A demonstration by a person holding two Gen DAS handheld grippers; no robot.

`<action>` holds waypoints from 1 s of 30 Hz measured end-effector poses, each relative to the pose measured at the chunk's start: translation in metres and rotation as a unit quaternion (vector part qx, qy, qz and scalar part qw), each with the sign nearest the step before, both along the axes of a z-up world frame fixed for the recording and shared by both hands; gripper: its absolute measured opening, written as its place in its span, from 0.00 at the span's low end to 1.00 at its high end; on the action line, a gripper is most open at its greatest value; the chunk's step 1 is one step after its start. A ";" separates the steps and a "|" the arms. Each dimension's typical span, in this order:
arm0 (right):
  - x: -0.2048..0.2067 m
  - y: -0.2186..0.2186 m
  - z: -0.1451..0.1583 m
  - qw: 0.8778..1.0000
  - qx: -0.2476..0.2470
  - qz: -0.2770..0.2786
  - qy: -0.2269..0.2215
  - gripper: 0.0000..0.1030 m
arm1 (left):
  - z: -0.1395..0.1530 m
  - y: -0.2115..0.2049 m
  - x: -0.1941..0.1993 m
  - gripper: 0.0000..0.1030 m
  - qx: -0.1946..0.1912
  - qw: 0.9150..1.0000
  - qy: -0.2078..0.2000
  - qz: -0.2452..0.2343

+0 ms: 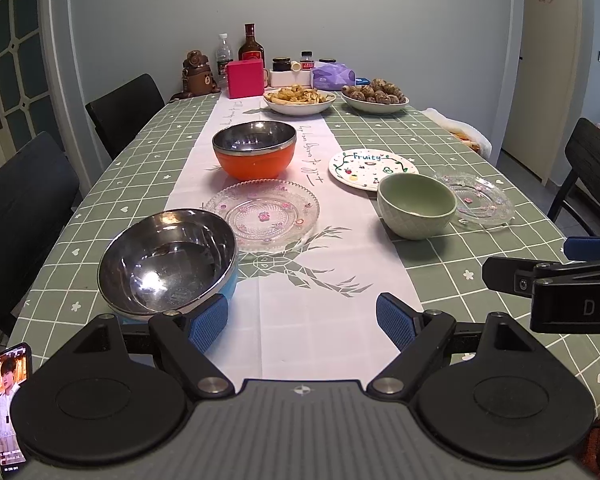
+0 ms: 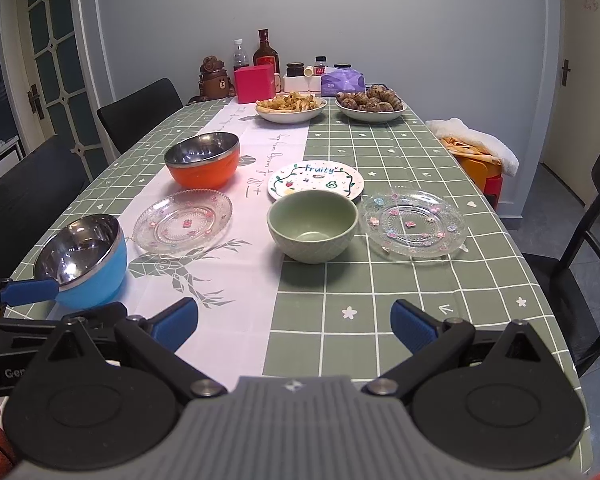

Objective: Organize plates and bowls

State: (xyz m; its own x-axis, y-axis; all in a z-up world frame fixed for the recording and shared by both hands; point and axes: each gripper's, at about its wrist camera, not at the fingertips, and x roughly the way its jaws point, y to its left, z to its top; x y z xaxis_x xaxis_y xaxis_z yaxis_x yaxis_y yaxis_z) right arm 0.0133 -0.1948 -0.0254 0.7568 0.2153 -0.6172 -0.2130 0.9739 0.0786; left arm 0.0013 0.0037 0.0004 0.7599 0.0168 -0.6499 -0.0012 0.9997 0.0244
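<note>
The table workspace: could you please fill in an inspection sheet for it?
Surface: table under green checked cloth with white runner.
Job's things: blue bowl, orange bowl, green bowl, two glass plates, Fruity plate.
Clutter: two food dishes, bottles, jars, pink box at far end; phone.
Grippers: left tongs open, one finger beside the blue bowl; right tongs open, empty.
Cables: nothing seen.
Surroundings: dark chairs, doors.
</note>
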 end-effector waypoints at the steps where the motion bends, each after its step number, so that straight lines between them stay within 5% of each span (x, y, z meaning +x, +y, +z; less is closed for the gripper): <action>1: 0.000 0.000 0.000 1.000 0.000 0.000 0.000 0.97 | 0.000 0.000 0.000 0.96 0.000 1.000 0.000 0.000; 30: 0.003 0.001 -0.003 1.000 0.008 0.005 0.014 0.97 | 0.000 -0.001 0.000 0.96 0.009 1.000 -0.001 -0.002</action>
